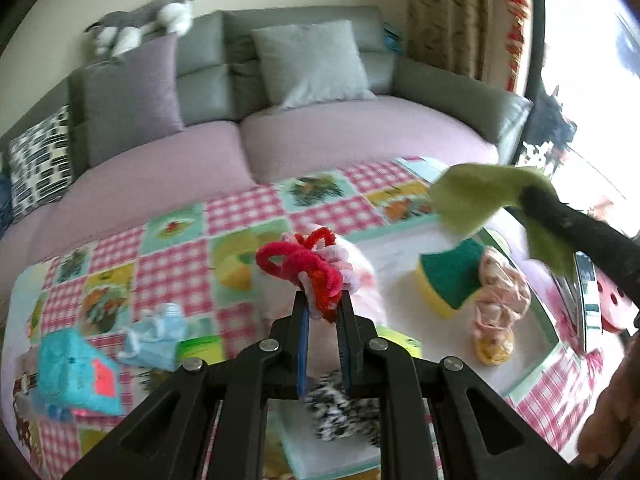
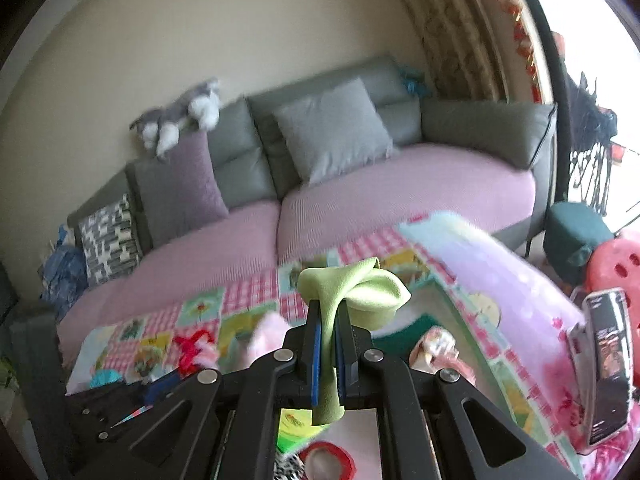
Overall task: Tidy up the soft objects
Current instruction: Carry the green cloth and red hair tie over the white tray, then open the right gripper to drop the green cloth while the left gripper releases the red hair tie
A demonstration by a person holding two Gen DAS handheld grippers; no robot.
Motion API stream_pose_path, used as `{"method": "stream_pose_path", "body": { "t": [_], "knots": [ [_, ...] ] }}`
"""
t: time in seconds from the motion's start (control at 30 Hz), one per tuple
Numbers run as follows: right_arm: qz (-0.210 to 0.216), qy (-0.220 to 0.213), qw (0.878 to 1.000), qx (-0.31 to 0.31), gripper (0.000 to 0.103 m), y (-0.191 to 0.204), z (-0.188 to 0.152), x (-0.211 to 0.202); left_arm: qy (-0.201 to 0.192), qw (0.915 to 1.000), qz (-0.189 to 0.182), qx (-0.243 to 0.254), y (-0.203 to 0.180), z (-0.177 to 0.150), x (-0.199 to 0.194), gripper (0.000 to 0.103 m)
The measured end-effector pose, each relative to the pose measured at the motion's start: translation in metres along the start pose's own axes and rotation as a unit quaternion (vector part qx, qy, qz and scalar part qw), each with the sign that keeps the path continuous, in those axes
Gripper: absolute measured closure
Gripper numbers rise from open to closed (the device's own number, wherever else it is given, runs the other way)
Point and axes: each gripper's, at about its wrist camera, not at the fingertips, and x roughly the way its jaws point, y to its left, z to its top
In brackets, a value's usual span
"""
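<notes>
The left claw [image 1: 322, 304] was clamped on a bundle of red and pink fuzzy loops [image 1: 310, 266], pinched only at its lower end, so most of it stood free above the tips, over the patchwork-covered surface [image 1: 248, 216]. The right claw [image 2: 327, 320] was pressed tight on a light green cloth [image 2: 356, 288], which hung over a white tray [image 1: 404, 256] holding a yellow and green sponge [image 1: 448, 276] and a pale pink knotted bundle [image 1: 500, 296]. The likeliest trouble was slipping: the loops were gripped by a thin stem of pile, and a quick swing could work them out from between the pads. The cloth was caught by a narrow fold, with loose flaps on both sides that could snag the tray's contents or drag them as it passed. The loop bundle's long axis ran roughly in line with the claw's fingers, pointing away from the left hand toward the sofa [image 1: 360, 128]. The cloth ran along the right claw's fingers, bunched past the tips and trailing back between the pads toward the camera.
</notes>
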Motion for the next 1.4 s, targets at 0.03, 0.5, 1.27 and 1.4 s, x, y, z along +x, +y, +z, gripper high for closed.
{"method": "stream_pose_path", "body": {
  "t": [0.03, 0.5, 1.27, 1.4],
  "knots": [
    [0.002, 0.017, 1.0, -0.002, 0.097, -0.002, -0.003, 0.009, 0.008, 1.0, -0.005, 0.002, -0.004, -0.001, 0.006, 0.09],
    [-0.038, 0.154, 0.987, -0.006, 0.093, -0.022, -0.035, 0.066, 0.075, 0.9968, -0.023, 0.014, -0.021, -0.019, 0.058, 0.09],
    [-0.078, 0.165, 0.983, -0.025, 0.06, -0.02, -0.029, 0.049, 0.055, 0.9983, 0.0, -0.021, 0.007, -0.01, 0.022, 0.061],
    [-0.069, 0.156, 0.985, -0.03, 0.06, -0.015, -0.026, 0.044, 0.062, 0.9959, 0.041, -0.051, 0.03, -0.012, 0.024, 0.061]
  ]
}}
